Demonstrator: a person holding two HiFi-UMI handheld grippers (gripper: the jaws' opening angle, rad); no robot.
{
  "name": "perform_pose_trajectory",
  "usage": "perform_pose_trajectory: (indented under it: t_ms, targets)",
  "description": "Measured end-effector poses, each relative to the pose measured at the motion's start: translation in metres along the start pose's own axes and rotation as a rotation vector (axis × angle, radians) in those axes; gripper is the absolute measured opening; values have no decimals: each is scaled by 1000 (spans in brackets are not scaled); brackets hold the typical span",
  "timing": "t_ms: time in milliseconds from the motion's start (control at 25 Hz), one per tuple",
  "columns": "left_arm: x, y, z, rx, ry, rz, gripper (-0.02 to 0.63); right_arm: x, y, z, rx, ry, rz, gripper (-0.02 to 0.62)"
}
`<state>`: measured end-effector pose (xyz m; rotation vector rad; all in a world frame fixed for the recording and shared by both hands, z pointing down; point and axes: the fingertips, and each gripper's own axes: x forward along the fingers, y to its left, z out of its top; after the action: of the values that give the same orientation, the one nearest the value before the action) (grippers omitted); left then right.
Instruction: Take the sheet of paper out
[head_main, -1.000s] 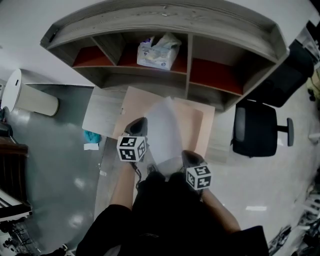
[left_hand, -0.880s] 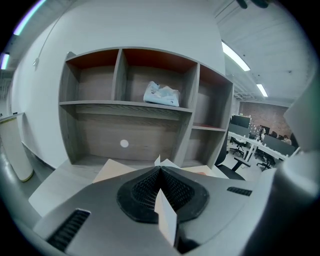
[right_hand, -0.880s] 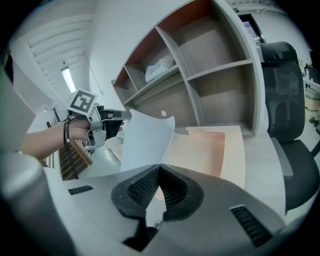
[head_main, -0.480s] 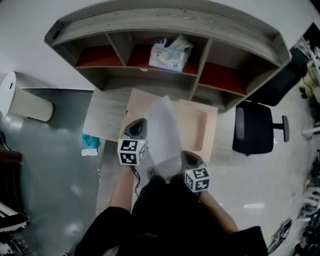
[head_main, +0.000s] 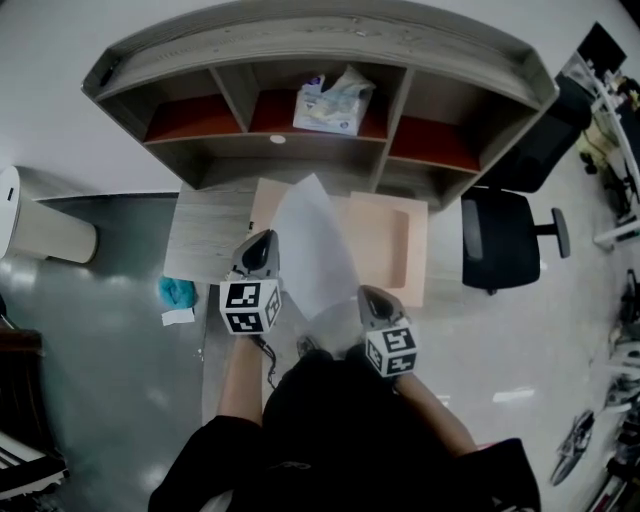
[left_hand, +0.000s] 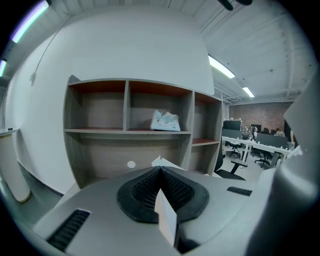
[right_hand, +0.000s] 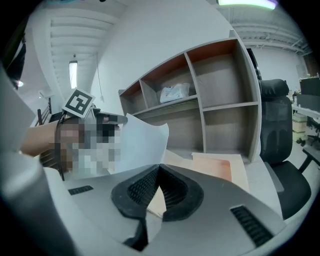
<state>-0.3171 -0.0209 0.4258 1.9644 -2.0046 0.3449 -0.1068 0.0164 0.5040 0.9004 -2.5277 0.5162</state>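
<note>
Paper edges are all that show inside each grip. The left tool (left_hand: 161, 170), jaws pressed together, pinches the left edge of the one white sheet of paper (head_main: 312, 250), which is held up over the counter (head_main: 205, 235) and hides the left part of one peach folder (head_main: 385, 250). The right tool (right_hand: 159, 167) clamps the sheet's near right edge likewise. Farther off, one white packet (head_main: 332, 100) sits in the middle compartment of the shelf unit (head_main: 330, 35), and one black chair (head_main: 495, 245) stands at right.

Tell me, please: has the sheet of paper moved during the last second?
Yes. In the head view the sheet of paper has shifted left, away from the shelf's right divider, and its top corner now crosses the far edge of the pink tray.
</note>
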Motion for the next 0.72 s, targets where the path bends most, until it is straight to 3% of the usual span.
perform_pose_trajectory:
  t_ms: [360, 720]
  targets:
    - [-21, 2, 19, 17, -53, -19, 43, -12, 15, 6, -27, -41, -50, 17]
    - [-38, 1, 20, 20, -67, -11, 43, -21, 28, 9, -49, -45, -34, 15]
